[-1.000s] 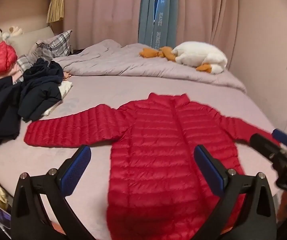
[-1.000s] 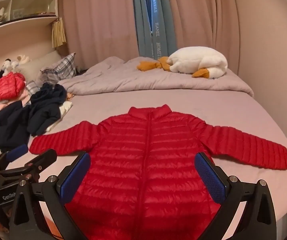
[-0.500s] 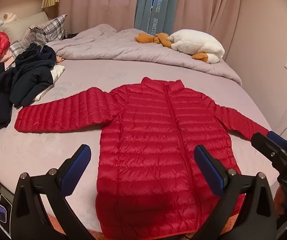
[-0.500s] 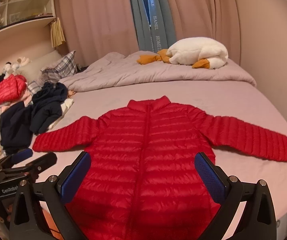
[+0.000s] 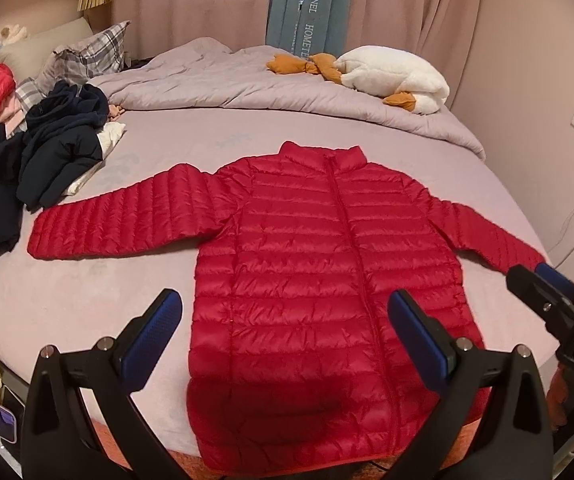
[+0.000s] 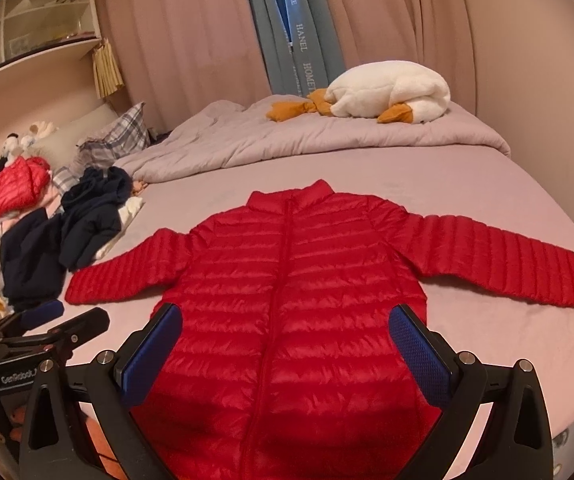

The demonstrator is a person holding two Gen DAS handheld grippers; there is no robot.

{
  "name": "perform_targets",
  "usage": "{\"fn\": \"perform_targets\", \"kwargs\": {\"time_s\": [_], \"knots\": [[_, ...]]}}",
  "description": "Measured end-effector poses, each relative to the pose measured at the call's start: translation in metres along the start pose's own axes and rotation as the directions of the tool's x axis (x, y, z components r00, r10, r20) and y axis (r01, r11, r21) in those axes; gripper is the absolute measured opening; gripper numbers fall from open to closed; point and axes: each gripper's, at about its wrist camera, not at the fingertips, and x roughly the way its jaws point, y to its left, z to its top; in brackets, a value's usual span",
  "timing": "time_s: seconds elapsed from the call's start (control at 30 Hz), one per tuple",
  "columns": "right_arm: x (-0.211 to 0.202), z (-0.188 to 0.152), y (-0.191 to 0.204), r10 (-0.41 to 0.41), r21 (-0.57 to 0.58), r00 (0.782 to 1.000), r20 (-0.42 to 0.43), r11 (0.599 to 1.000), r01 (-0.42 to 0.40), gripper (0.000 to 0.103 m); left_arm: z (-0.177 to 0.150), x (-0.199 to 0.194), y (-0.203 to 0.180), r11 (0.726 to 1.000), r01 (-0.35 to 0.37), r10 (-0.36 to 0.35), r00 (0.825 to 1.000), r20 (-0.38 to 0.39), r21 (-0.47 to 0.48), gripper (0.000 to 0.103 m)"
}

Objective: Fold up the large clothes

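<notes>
From my station, items left to right.

1. Folded red quilted garment [image 6: 9,190] on a heap of clothes at the far left bed edge, below the wall shelf [image 6: 31,56].
2. Pile of dark navy clothing [image 5: 53,148], crumpled, just beside the cuff of the jacket's left-hand sleeve.
3. Plaid pillow [image 5: 91,54], behind the navy pile.
4. Left gripper [image 5: 285,334], hovering over the jacket's lower half; I read its jaws as wide apart, nothing between the blue pads.
5. Red quilted puffer jacket [image 5: 319,264] (the task item): lying flat, front up, zipped, on the mauve bed sheet [image 5: 67,300]. Collar points away from me, both sleeves spread outward, hem at the near bed edge.
6. Right gripper [image 6: 285,354], over the jacket's lower front; jaws likewise apart and empty.
7. Rumpled grey duvet [image 6: 247,136], pushed to the far side of the bed.
8. White plush goose with orange feet [image 6: 387,94], lying on the duvet before the pink curtains [image 6: 191,28].
</notes>
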Motion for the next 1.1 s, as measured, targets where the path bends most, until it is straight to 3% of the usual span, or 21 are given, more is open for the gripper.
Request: {"fn": "perform_targets", "kwargs": {"time_s": [0.57,0.73,0.87,0.93,1.1], "knots": [[0.000,0.012,0.016,-0.044,-0.032,0.996,0.081,0.998,0.047,0.103,0.000,-0.006,0.013,0.999,0.047,-0.047,0.999,-0.006,0.009,0.103],[0.002,0.012,0.016,-0.063,-0.037,0.995,0.071,0.997,0.066,0.103,0.004,-0.008,0.010,0.998,0.061,-0.060,0.998,-0.012,0.015,0.103],[0.007,0.012,0.015,-0.067,-0.037,0.997,0.049,0.997,0.068,0.103,0.007,-0.008,0.004,0.992,0.104,-0.100,0.993,-0.060,0.070,0.103],[0.009,0.010,0.016,-0.075,-0.039,0.996,0.042,0.996,0.076,0.103,0.007,-0.009,0.002,0.993,0.083,-0.079,0.996,-0.047,0.088,0.103],[0.010,0.009,0.014,-0.074,-0.031,0.997,0.036,0.997,0.075,0.103,0.010,-0.007,0.012,0.998,0.055,-0.055,0.998,0.005,0.008,0.103]]}}
